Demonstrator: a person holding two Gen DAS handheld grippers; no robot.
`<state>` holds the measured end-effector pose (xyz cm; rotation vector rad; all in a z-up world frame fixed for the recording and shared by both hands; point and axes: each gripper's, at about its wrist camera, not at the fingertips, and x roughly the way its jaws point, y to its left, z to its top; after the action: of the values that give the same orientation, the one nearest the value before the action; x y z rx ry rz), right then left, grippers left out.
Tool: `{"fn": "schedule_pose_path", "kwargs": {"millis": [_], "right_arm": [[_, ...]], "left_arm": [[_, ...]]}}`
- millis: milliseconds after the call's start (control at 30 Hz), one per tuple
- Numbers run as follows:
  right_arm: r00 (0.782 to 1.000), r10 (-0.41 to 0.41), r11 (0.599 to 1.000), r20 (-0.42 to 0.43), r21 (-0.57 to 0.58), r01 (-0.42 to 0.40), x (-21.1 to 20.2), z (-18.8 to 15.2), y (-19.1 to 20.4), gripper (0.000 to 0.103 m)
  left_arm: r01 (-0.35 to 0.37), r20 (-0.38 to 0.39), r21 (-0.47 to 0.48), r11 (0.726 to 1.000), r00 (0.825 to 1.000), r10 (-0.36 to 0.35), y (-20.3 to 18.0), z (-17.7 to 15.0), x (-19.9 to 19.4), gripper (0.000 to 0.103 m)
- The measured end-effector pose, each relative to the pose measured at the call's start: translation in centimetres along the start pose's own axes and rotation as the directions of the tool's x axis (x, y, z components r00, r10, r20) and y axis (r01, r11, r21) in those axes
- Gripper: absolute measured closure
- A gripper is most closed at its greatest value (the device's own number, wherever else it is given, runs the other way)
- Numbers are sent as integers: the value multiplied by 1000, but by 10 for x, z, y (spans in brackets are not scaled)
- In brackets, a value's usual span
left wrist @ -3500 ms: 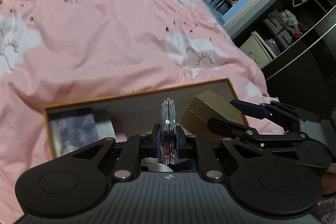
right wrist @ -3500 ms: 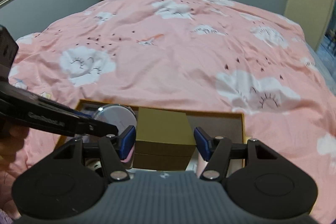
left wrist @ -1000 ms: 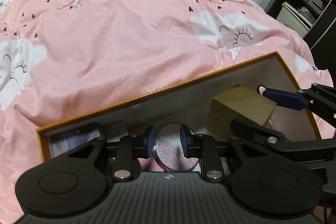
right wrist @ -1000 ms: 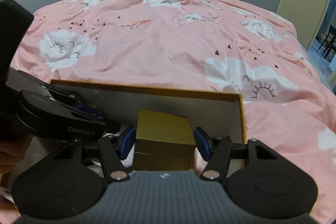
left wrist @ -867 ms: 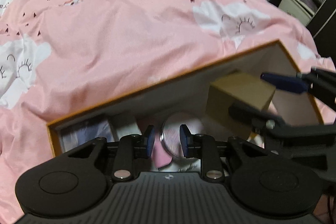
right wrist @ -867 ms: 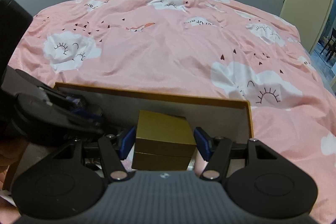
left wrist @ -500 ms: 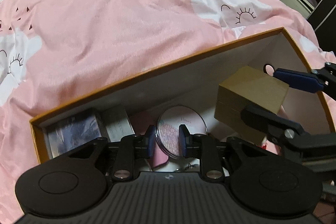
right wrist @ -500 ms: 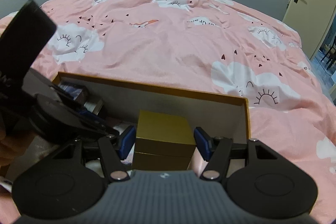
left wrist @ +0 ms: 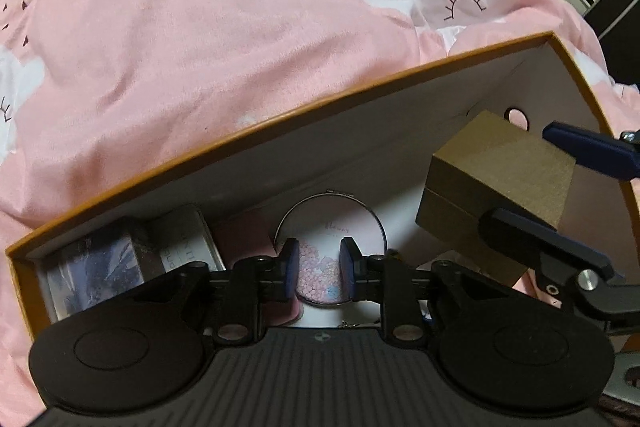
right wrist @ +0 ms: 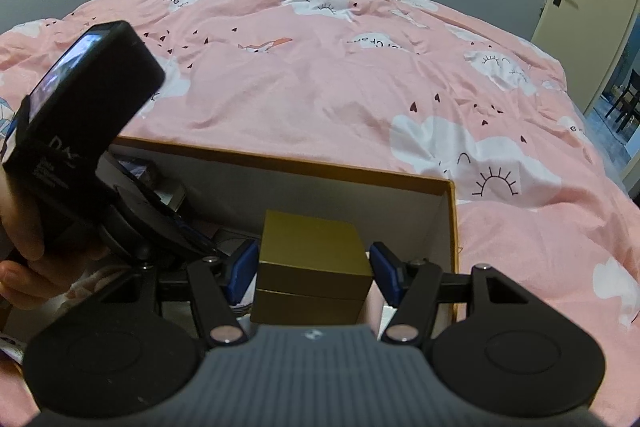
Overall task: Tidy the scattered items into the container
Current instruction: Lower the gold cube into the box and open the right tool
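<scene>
Nearest us, the left gripper (left wrist: 316,269) points steeply down into the container (left wrist: 280,129), an orange-rimmed cardboard box with pale inner walls that sits on the bed (left wrist: 200,27). Its blue fingers (left wrist: 289,269) stand a little apart with nothing clamped between them; the round compact (left wrist: 332,227), with its pink flowered lid, lies flat on the box floor just beyond them.

Our right gripper (right wrist: 312,273) hangs over the right end of the box, its fingers (right wrist: 384,277) closed on the gold box (right wrist: 314,259), which it holds above the box floor, close to the right end wall. From the left wrist view the same gold box (left wrist: 496,191) appears tilted.

At the left end of the container a dark, glossy packet (left wrist: 96,267) and a pale carton (left wrist: 184,243) stand against the far wall; we cannot read their print clearly. A pink item (left wrist: 248,239) lies between them and the compact.

Beyond the far rim, the pink cloud-print duvet covers the bed to its far edge.
</scene>
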<state>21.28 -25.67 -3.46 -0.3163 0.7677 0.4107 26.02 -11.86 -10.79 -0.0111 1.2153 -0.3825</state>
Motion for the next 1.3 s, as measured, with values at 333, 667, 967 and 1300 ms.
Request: {"fn": "schedule_pose_path", "kwargs": {"millis": [333,667,967,1300], "right_arm": [[999,41,996,22,80,-43,11,8,13,39],[1000,25,987,-6,156,-24,37,9,43,39],[999,17,994,-48,108,-11,50,9,56,39],[988,-12,988,-156,149,36,63,4,60,40]], "left_arm": [[-59,123,3,998,991,58,14,-20,-62,77],[-107,166,-44,993,980,113,34,-34,-82,77],[-106,171,-64,992,978,116,46,-44,-87,77],[-104,171,-66,992,979,114,49,-46,-85,76]]}}
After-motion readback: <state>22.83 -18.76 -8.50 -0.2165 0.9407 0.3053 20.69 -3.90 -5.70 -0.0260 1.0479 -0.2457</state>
